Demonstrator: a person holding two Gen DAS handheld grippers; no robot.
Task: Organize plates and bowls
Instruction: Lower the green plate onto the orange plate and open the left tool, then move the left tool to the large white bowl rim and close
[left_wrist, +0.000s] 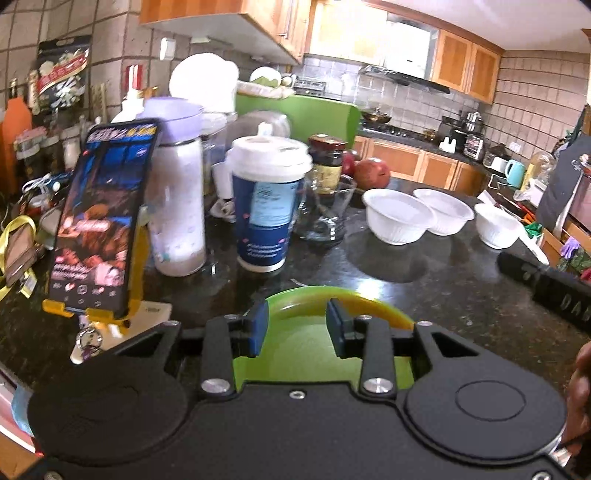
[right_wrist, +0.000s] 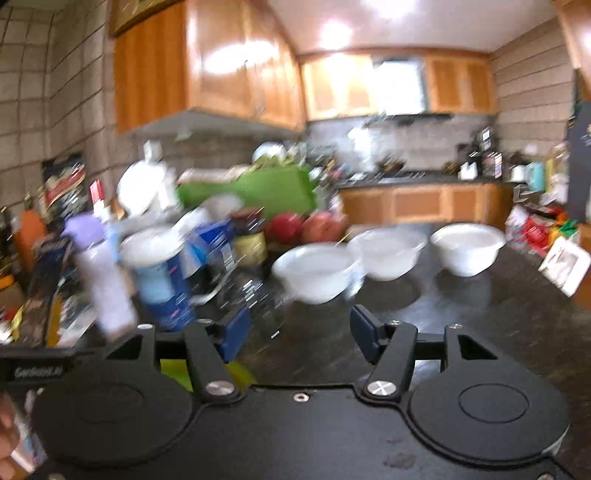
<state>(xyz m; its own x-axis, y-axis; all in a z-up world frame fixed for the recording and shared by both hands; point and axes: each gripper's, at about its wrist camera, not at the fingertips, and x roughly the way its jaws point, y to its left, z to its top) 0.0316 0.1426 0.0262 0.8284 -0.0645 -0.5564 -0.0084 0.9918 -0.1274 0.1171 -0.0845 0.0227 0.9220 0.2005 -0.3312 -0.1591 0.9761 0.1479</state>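
Our left hand-held gripper hangs spread above the green plate; our right hand-held gripper is spread, nothing between, three white bowls far right on the bench.

A dark speckled stone counter holds three white bowls in a row, a green plate, a lidded paper cup, a glass bowl, and a propped-up phone.
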